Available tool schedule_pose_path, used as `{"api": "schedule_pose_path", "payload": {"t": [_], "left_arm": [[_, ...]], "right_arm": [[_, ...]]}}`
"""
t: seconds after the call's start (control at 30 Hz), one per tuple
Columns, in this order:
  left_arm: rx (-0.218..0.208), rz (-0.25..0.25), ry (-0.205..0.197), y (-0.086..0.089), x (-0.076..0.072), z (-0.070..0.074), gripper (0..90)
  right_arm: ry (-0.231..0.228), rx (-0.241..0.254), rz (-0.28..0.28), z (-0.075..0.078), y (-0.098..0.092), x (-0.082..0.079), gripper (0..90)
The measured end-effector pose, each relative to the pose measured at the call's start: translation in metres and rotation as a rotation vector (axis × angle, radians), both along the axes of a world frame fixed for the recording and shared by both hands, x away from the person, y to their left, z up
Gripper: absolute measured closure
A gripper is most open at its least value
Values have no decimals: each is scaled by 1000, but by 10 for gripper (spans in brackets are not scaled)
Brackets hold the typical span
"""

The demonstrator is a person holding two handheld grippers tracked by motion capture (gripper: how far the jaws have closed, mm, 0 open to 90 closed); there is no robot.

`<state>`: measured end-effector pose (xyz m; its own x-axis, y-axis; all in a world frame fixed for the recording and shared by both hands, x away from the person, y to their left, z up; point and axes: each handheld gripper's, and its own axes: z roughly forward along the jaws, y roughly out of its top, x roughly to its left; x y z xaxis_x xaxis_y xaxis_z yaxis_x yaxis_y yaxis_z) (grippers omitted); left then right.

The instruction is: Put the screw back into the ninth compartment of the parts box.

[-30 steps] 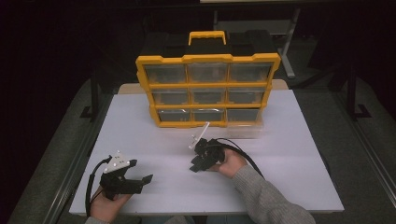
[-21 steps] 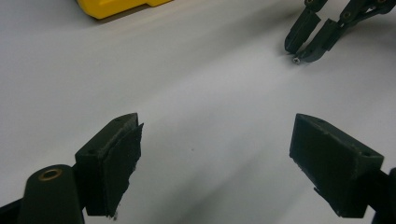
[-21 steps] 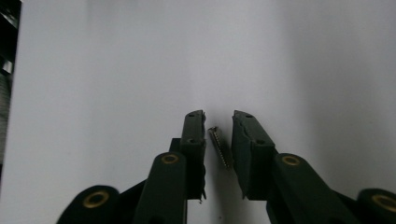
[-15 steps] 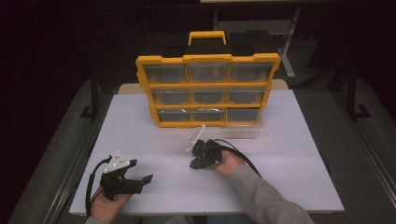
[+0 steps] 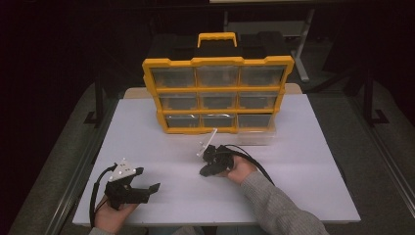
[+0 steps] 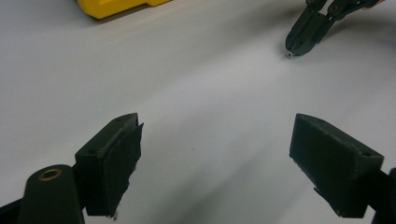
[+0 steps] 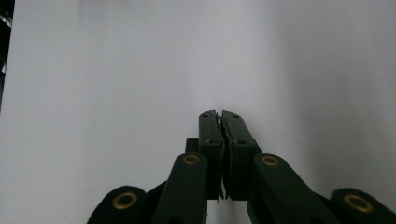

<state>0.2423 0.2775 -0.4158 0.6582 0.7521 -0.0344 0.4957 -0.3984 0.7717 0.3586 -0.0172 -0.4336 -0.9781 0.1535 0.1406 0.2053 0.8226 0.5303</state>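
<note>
My right gripper (image 5: 203, 172) rests tips-down on the white table (image 5: 313, 161), near the middle, in front of a yellow organizer (image 5: 218, 93) with clear drawers. Its jaws are shut, pads pressed together in the right gripper view (image 7: 219, 114). In the left gripper view the right gripper (image 6: 294, 46) has a tiny pale speck (image 6: 289, 55) at its tips; I cannot tell whether it is pinched. My left gripper (image 5: 148, 178) sits at the near left, open, with bare table between its pads (image 6: 252, 158).
A clear drawer (image 5: 257, 137) lies on the table against the organizer's lower right front. The organizer's yellow corner (image 6: 116, 7) appears far off in the left gripper view. Dark floor and metal frames surround the table.
The right gripper's jaws have come together while its hand stayed put. The left hand and its gripper have not moved.
</note>
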Motion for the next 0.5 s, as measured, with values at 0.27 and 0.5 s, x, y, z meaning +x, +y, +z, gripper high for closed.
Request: {"api": "schedule_pose_path", "payload": {"t": [0.27, 0.5], "left_arm": [[6, -1, 3, 0, 0, 1, 160], [4, -1, 1, 0, 0, 0, 160]], "right_arm": [[12, 26, -9, 8, -10, 5, 864], [14, 37, -14, 17, -19, 6, 863]]}}
